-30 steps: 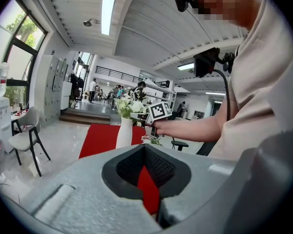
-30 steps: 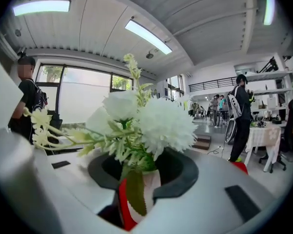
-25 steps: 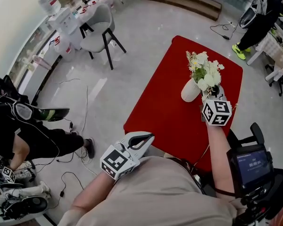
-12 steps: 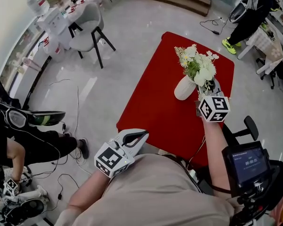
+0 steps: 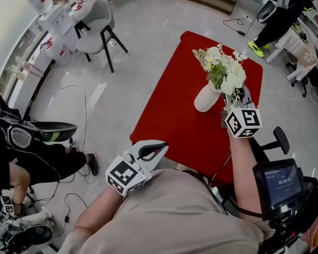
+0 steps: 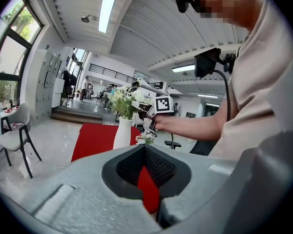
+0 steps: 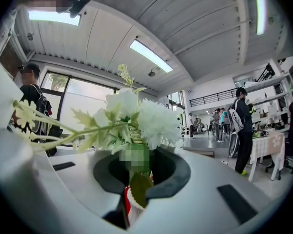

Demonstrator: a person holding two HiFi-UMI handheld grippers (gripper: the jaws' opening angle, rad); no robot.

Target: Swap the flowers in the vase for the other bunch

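Note:
A white vase [image 5: 206, 97] stands on the red table [image 5: 175, 120]. A bunch of white flowers with green leaves [image 5: 222, 70] rises above its mouth. My right gripper [image 5: 237, 95] is beside the vase, level with the stems. Its jaws have just been closing and are now shut on the stems [image 7: 135, 152]; the blooms [image 7: 141, 116] fill the right gripper view. My left gripper [image 5: 163, 149] is held close to my body, off the table's near edge, shut and empty. In the left gripper view a small cluster of pinkish flowers [image 6: 145, 138] shows under the right hand, beside the vase [image 6: 122, 133].
A grey chair [image 5: 98, 25] stands far left on the pale floor. A person [image 5: 278, 12] stands beyond the table's far right corner. Cables [image 5: 74, 194] and gear lie on the floor at my left. A screen on a stand [image 5: 280, 181] sits close at my right.
My right gripper has risen a little with the white bunch, so the blooms sit higher above the vase. The left gripper has stayed put.

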